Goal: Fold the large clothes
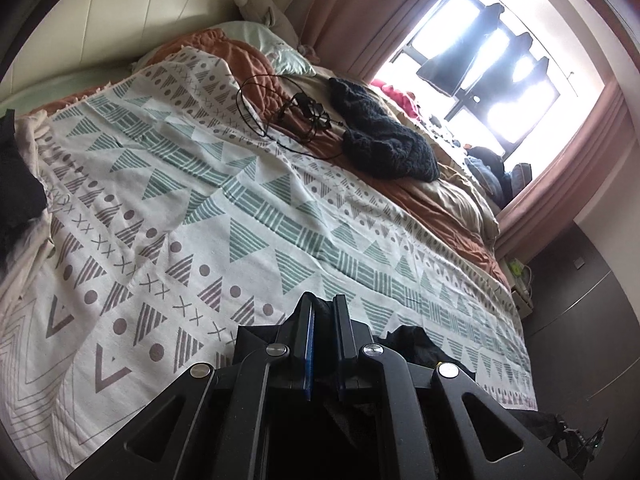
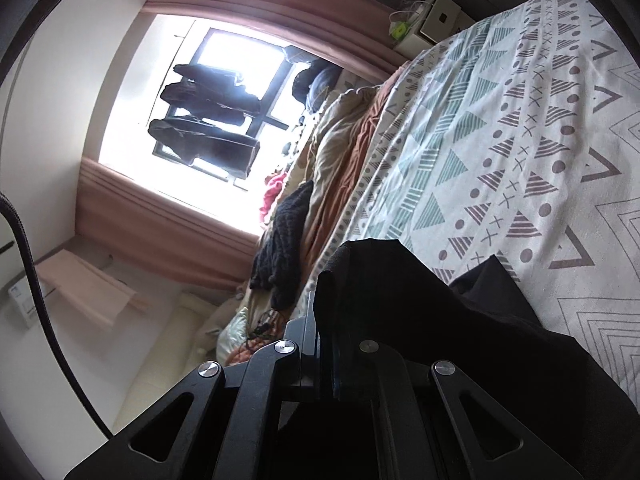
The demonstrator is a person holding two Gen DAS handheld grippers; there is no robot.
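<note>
Both grippers, left [image 1: 323, 308] and right [image 2: 320, 320], pinch the limp, light black garment [image 2: 400, 304]; grip its edges.

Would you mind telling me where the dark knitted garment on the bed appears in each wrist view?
Left wrist: the dark knitted garment lies upper centre-right on the bed, right of the black cable.
Right wrist: it hangs centre-left, below the window.
Shared landmark: the bright window with dark clothes hanging.
</note>
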